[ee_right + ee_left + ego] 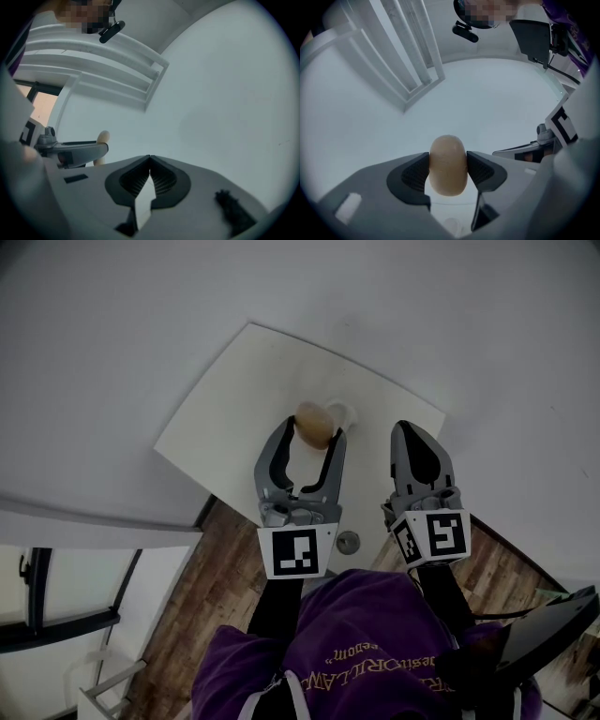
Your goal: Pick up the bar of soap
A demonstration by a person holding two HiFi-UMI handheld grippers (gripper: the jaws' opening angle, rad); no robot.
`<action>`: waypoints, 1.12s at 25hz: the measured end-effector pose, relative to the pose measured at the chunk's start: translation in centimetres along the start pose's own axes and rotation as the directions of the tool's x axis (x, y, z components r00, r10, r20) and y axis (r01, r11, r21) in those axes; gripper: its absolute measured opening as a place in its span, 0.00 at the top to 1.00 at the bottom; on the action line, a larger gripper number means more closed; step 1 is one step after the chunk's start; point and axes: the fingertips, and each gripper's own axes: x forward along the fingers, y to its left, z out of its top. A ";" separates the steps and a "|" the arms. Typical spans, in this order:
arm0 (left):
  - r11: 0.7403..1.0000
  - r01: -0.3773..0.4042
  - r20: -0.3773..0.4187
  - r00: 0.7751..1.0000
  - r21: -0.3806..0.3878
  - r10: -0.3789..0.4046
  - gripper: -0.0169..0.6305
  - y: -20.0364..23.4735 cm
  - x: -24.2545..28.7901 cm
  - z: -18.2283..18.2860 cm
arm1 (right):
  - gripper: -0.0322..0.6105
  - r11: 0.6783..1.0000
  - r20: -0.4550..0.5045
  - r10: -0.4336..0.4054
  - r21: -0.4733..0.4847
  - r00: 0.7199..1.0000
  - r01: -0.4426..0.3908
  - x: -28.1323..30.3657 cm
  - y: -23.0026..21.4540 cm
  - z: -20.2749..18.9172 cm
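Observation:
The bar of soap [314,424] is a tan, rounded oval over the white tabletop [234,418]. My left gripper [313,430] has it between its jaws, and both dark pads press on its sides. In the left gripper view the soap [448,164] stands on end in that gripper [448,171], its top poking out past the fingertips. My right gripper [406,430] hangs to the right of the left one, shut with nothing in it. From the right gripper [150,159] the soap [103,139] shows at the left, behind the left gripper's finger [79,151].
A small white dish [341,412] sits on the tabletop just behind the soap. Wooden floor with a round metal fitting [348,542] lies below the table's near edge. A white frame [412,70] and a dark stand [553,624] are off to the sides.

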 end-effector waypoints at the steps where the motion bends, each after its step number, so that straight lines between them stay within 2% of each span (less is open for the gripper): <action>1: 1.000 -0.004 0.010 1.000 0.006 0.003 0.57 0.0 -0.1 0.3 | 0.94 1.000 0.002 0.003 -0.004 1.000 -0.003 0.0 0.0 0.1; 9: 0.999 -0.021 0.096 0.995 0.049 0.016 0.58 0.1 -0.7 2.4 | 0.94 0.997 0.029 0.021 -0.078 0.999 -0.019 -0.3 0.8 1.5; 17: 0.996 -0.037 0.211 0.977 0.081 0.019 0.58 0.1 -0.6 5.2 | 0.94 0.993 0.055 0.022 -0.118 0.998 -0.015 -0.2 0.7 2.7; 28: 0.995 -0.045 0.263 0.965 0.093 0.019 0.58 0.4 -0.4 6.9 | 0.94 0.990 0.079 0.026 -0.138 0.997 -0.015 0.5 0.5 3.9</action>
